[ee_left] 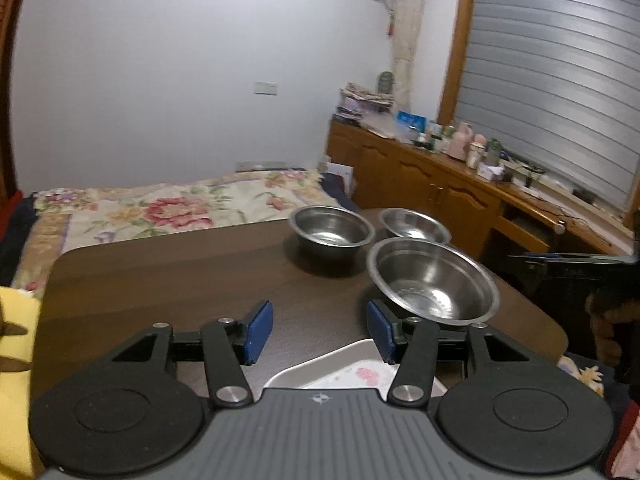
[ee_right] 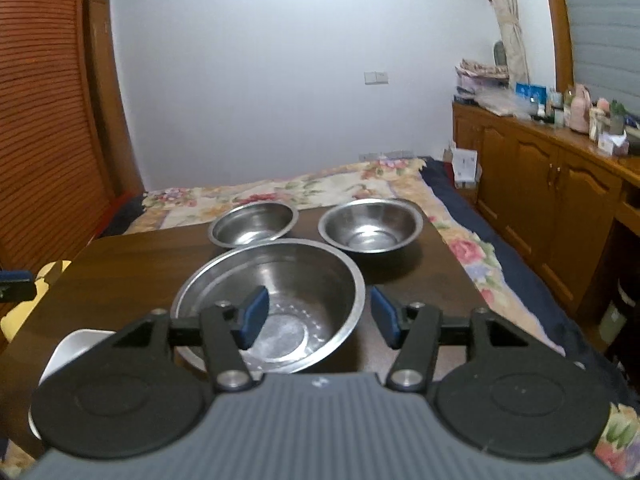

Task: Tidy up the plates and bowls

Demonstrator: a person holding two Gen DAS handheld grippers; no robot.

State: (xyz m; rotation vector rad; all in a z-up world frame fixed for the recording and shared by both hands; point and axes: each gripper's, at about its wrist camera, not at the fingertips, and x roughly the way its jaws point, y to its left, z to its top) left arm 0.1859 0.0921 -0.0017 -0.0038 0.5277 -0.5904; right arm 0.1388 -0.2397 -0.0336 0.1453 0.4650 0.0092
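Gripper (ee_right: 318, 322) agape — large steel bowl (ee_right: 276, 304) unmarked

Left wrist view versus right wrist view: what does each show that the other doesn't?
Only the left wrist view: the left gripper, open and empty, and the white plate's pink floral print. Only the right wrist view: the right gripper, open and empty over the near rim of the large steel bowl, and the louvred wooden door. Both: three steel bowls, the white plate, the dark table, the bed, the cabinets.
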